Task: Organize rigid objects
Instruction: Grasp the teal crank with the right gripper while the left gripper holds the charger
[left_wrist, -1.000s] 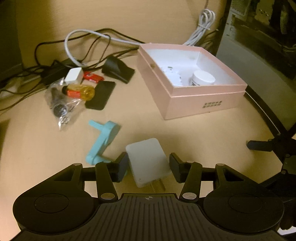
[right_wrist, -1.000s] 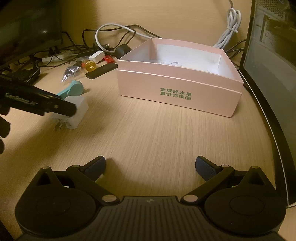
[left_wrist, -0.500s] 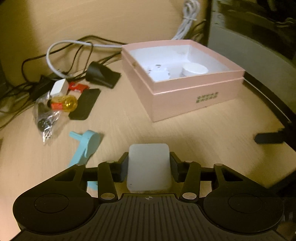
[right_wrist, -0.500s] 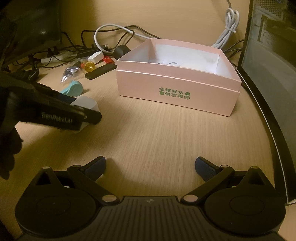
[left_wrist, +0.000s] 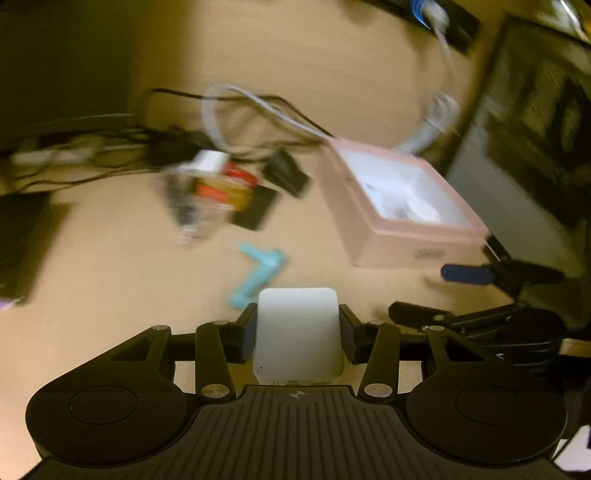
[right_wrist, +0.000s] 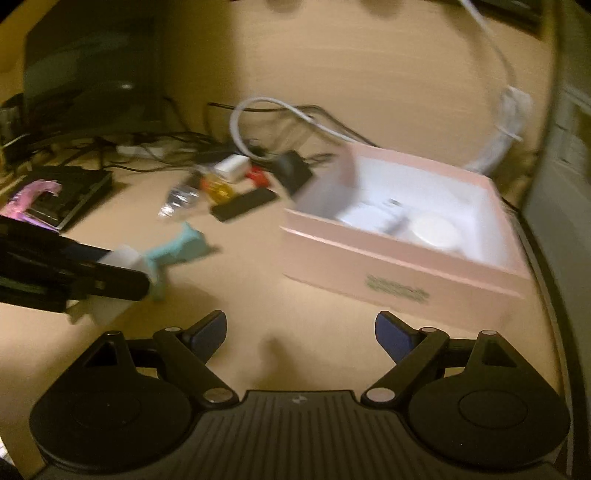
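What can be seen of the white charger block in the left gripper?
The white charger block is a rounded-corner rectangular plug body, matte plastic by its look. It sits clamped between the left gripper's pads, off the desk, broad face to the camera. Its prongs are hidden. From the right wrist view it appears blurred beside the teal piece, contact unclear.

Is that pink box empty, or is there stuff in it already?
Not empty. The open pink box already holds a round white container and another blurred white item.

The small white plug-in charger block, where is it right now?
The white charger block is clamped in the left gripper, lifted off the wooden desk, near the turquoise plastic piece and left of the pink cardboard box.
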